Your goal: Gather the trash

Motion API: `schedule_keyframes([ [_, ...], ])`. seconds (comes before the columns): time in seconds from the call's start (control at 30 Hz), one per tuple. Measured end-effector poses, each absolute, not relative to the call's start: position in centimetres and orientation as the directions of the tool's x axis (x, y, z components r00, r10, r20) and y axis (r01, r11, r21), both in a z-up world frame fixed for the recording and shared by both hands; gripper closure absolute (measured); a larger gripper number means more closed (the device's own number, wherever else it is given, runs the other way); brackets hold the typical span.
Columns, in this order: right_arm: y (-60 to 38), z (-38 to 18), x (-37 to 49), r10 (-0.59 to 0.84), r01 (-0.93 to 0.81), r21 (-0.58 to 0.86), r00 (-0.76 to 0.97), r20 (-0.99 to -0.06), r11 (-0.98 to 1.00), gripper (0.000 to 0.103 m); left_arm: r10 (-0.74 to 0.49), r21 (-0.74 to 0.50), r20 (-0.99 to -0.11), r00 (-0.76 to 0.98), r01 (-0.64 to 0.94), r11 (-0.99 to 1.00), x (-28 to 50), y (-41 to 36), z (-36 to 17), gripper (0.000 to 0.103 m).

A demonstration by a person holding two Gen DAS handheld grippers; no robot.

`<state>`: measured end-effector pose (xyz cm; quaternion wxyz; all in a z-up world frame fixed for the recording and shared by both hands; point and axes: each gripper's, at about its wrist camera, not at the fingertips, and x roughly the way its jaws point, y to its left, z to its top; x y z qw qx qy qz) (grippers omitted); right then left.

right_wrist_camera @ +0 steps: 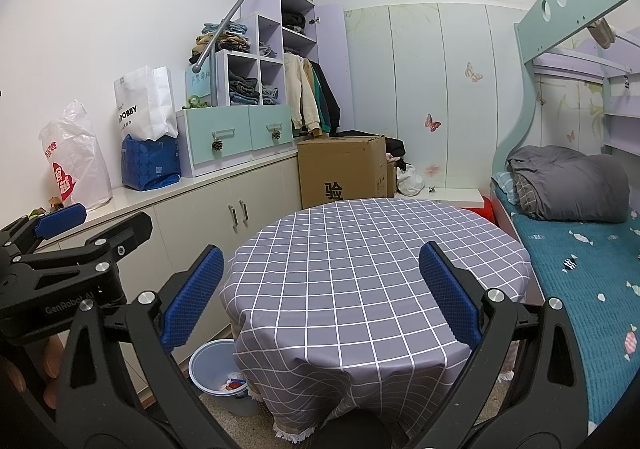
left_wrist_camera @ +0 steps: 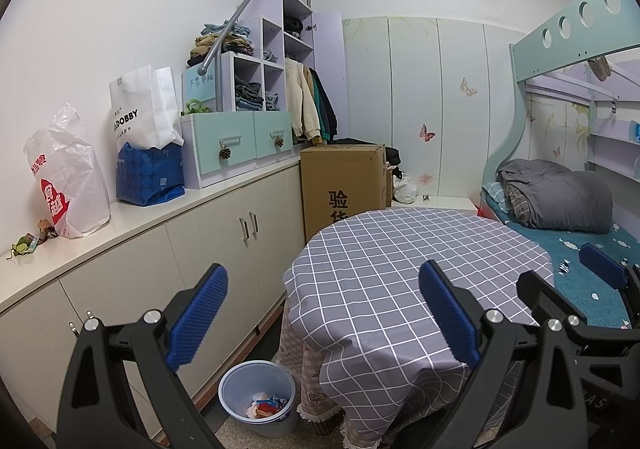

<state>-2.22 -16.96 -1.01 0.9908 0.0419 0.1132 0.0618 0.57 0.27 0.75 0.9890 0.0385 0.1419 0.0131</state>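
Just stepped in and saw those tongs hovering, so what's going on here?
A person holds a pair of tongs in each hand above the round table with its checked cloth. The left tongs and right tongs are both open and hold nothing. The cloth looks bare, and the blue bin on the floor beside the table already holds wrappers. A few scraps lie on the counter by the white plastic bag.

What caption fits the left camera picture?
Open left gripper above checked table, blue bin holding trash on the floor.
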Motion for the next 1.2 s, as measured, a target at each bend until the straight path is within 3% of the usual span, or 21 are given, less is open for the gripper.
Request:
schedule_keyframes([
  [1.2,-16.62,-1.94,-2.53,0.141,-0.115,0.117,0.962,-0.234,0.986,0.007,0.032,0.081,-0.286,0.958,-0.009,0.997,0.73,0.47,0.04,0.009],
])
